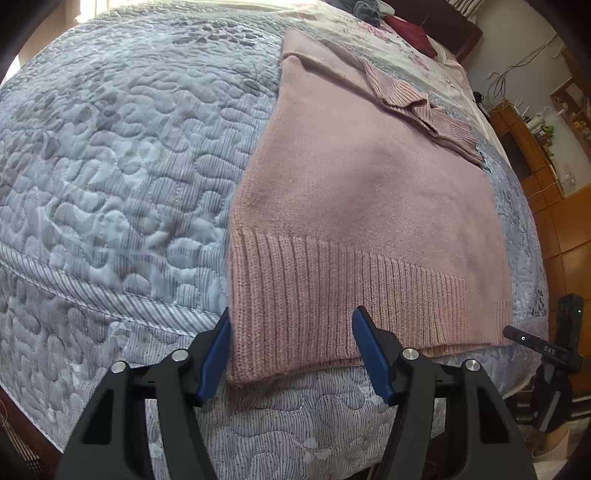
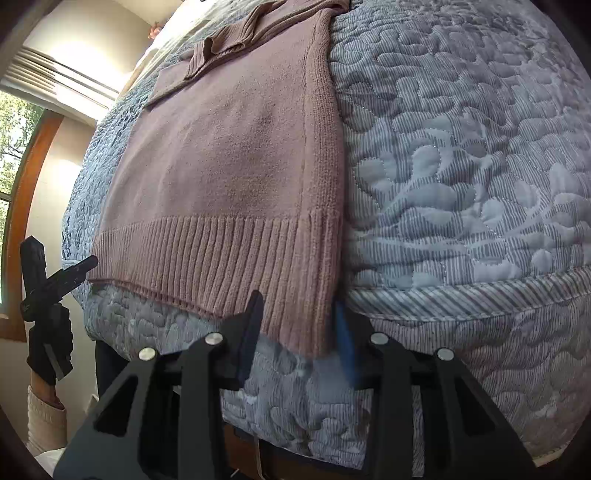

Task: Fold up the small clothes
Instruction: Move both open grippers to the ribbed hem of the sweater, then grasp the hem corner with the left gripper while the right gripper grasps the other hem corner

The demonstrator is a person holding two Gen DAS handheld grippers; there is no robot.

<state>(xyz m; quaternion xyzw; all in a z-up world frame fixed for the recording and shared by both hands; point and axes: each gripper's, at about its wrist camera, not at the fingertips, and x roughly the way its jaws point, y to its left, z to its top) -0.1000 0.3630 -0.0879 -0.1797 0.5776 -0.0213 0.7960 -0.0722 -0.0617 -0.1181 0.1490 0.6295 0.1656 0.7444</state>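
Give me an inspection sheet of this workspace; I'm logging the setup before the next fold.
Surface: bed with a blue-grey quilt, mostly flat.
Job's things: pink sweater lying flat, sleeves folded in, ribbed hem at the near edge.
Clutter: dark red garment and dark blue cloth at the far end.
Grippers: left gripper and right gripper open, each straddling a hem corner.
Cables: loose wires on the far wall.
Surroundings: wooden cabinets, window.
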